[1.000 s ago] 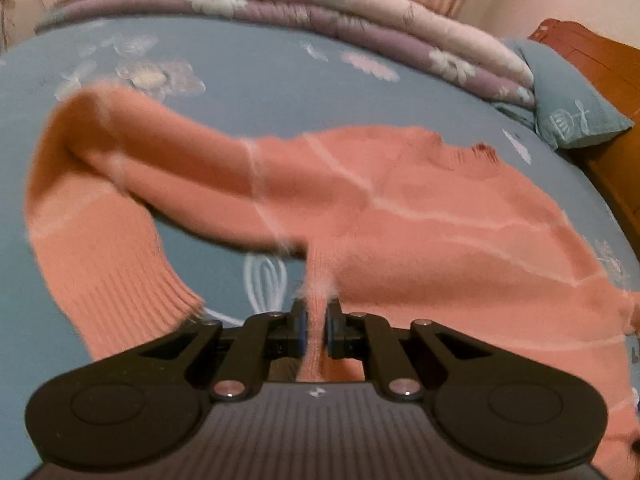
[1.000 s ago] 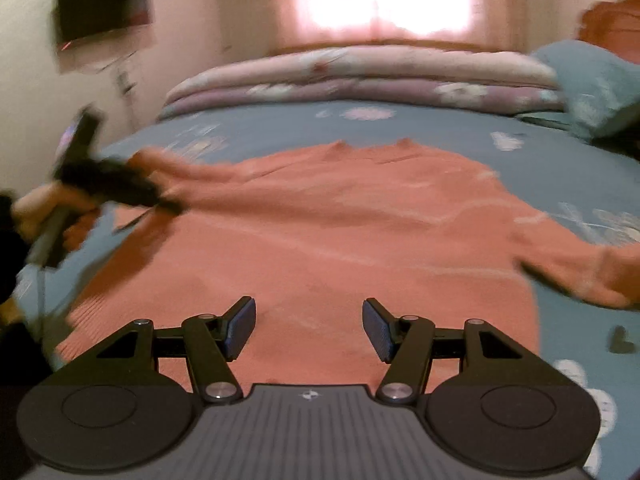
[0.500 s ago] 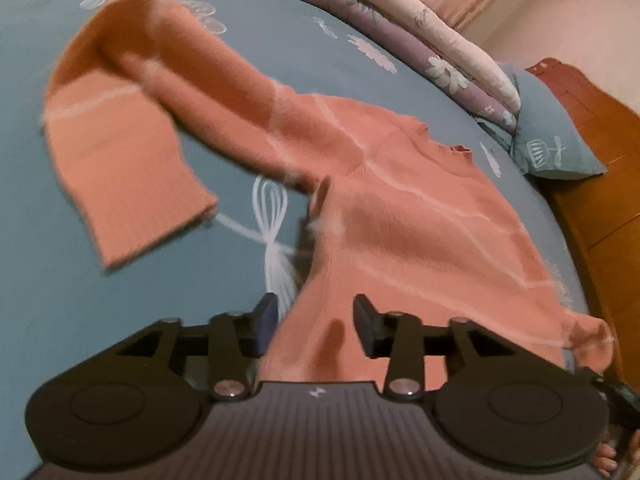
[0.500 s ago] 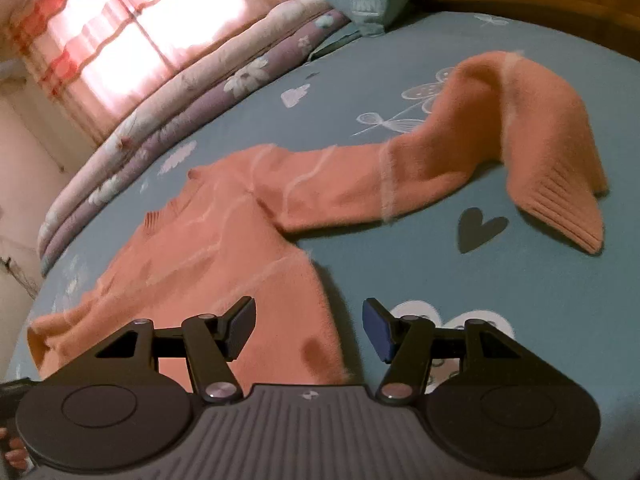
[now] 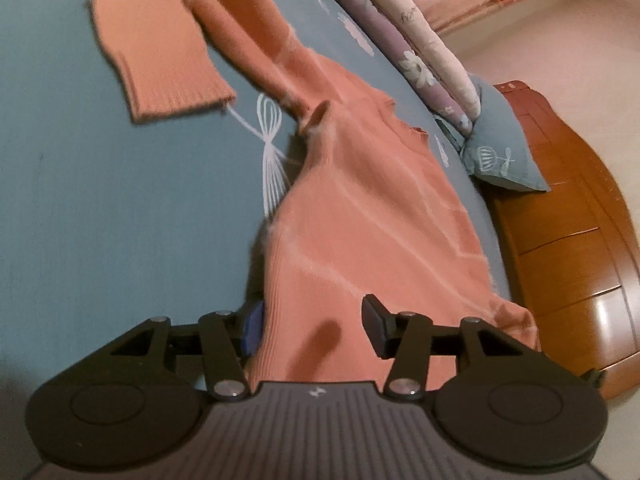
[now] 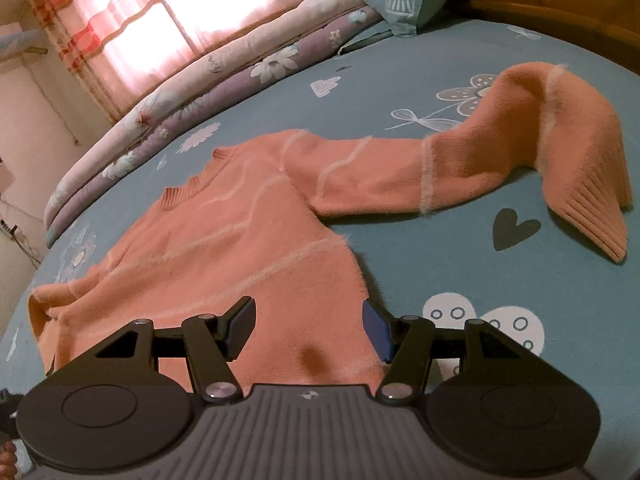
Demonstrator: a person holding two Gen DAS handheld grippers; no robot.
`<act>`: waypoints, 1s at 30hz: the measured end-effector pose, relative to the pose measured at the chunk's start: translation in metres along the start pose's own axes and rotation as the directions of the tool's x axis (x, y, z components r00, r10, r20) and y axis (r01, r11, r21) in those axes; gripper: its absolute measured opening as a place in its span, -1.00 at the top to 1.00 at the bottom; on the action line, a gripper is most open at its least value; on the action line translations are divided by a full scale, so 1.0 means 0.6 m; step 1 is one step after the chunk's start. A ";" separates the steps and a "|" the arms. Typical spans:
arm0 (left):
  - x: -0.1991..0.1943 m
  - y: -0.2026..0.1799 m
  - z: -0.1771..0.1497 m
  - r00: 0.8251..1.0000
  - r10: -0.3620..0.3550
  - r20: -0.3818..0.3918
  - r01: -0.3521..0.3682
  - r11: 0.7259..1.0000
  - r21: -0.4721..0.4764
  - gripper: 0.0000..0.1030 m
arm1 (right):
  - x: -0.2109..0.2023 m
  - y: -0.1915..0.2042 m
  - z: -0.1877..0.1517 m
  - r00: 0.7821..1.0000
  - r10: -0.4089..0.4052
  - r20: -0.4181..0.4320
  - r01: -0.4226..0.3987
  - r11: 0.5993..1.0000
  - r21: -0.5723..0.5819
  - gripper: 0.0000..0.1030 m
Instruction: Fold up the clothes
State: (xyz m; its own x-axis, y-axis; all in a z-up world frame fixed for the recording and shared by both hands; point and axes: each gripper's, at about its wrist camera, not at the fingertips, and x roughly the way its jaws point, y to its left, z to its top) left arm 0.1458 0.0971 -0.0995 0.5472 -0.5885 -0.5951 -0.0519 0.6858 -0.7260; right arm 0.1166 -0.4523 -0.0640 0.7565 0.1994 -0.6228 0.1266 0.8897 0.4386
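Note:
A salmon-pink knit sweater lies flat on the blue bedsheet, its neck towards the quilts. The sleeve in the left wrist view is doubled over at top left. My left gripper is at the hem's left side, its jaws opening. The hem lies loose between the fingers, and one blue pad is at its edge. My right gripper stands open over the sweater at the hem's right corner, not pressing on it. The other sleeve trails off to the right, cuff bent down.
Folded floral quilts run along the bed's far side, with a blue pillow beside them. A wooden headboard stands behind the pillow. Bare sheet spreads on both sides of the sweater. A curtained window glows behind.
My left gripper let go of the pinched fabric near the armpit, opened and dropped back to the hem. My right gripper swung from the sweater's middle to the hem's right corner and stayed open.

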 end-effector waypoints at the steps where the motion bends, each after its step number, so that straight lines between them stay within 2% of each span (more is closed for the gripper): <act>1: 0.000 0.000 -0.004 1.000 -0.004 -0.003 0.004 1.000 0.001 0.05 | 0.000 0.000 0.000 1.000 0.002 0.000 -0.002 1.000 0.000 -0.25; 3: -0.001 -0.010 -0.012 0.999 0.037 0.004 -0.037 0.998 0.043 0.29 | -0.003 0.003 -0.001 1.000 0.004 0.002 -0.004 1.000 -0.006 -0.25; 4: -0.001 -0.021 -0.015 0.995 0.102 0.014 -0.103 0.991 0.088 0.91 | -0.004 0.004 -0.002 1.000 0.005 0.003 -0.005 1.000 -0.011 -0.25; 5: -0.001 -0.034 -0.020 0.984 0.174 0.033 -0.177 0.974 0.142 0.93 | -0.004 0.006 -0.002 1.000 0.003 0.004 -0.003 1.000 -0.015 -0.25; 7: -0.006 -0.053 -0.026 0.980 0.184 0.069 -0.193 0.966 0.173 0.93 | -0.002 0.007 -0.002 1.000 -0.006 0.003 0.006 1.000 -0.019 -0.27; 11: -0.040 -0.089 -0.015 0.978 0.140 0.155 -0.169 0.966 0.196 0.93 | -0.002 0.005 -0.002 1.000 -0.014 0.006 0.014 1.000 -0.015 -0.29; 13: -0.048 -0.095 -0.005 0.975 0.152 0.162 -0.184 0.961 0.207 0.92 | -0.002 0.005 -0.001 1.000 -0.018 0.008 0.018 1.000 -0.014 -0.29; 15: -0.039 -0.080 -0.002 0.973 0.194 0.126 -0.216 0.959 0.184 0.92 | -0.002 0.005 -0.001 1.000 -0.020 0.006 0.020 1.000 -0.016 -0.30; 17: -0.016 -0.059 -0.006 0.958 0.279 0.069 -0.287 0.945 0.160 0.87 | -0.002 0.006 -0.002 1.000 -0.023 0.004 0.023 1.000 -0.021 -0.30; 20: -0.008 -0.044 -0.008 0.957 0.284 0.062 -0.290 0.950 0.120 0.80 | -0.003 0.008 -0.003 0.999 -0.034 0.003 0.034 0.999 -0.037 -0.32; 22: -0.012 -0.046 -0.004 0.956 0.289 0.058 -0.293 0.951 0.102 0.67 | -0.003 0.009 -0.004 0.999 -0.039 0.003 0.039 0.998 -0.046 -0.33; 24: -0.021 -0.058 -0.004 0.942 0.326 0.072 -0.333 0.934 0.125 0.48 | -0.004 0.009 -0.004 0.999 -0.039 0.002 0.040 0.998 -0.050 -0.33; 27: -0.062 -0.079 -0.021 0.914 0.381 0.140 -0.403 0.891 0.208 0.43 | -0.006 0.011 -0.004 0.999 -0.040 0.007 0.040 0.998 -0.055 -0.33; 28: -0.072 -0.092 -0.031 0.911 0.379 0.163 -0.410 0.877 0.251 0.42 | -0.006 0.012 -0.005 0.999 -0.042 0.007 0.043 0.998 -0.055 -0.35; 30: -0.079 -0.122 -0.051 0.916 0.354 0.189 -0.401 0.842 0.361 0.34 | -0.003 0.012 -0.006 0.999 -0.053 0.005 0.053 0.997 -0.053 -0.36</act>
State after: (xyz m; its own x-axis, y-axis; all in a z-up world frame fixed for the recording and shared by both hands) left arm 0.0981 0.0613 -0.0287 0.6409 -0.2147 -0.7370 0.0389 0.9679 -0.2481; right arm 0.1138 -0.4449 -0.0621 0.7519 0.1500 -0.6420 0.1322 0.9197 0.3697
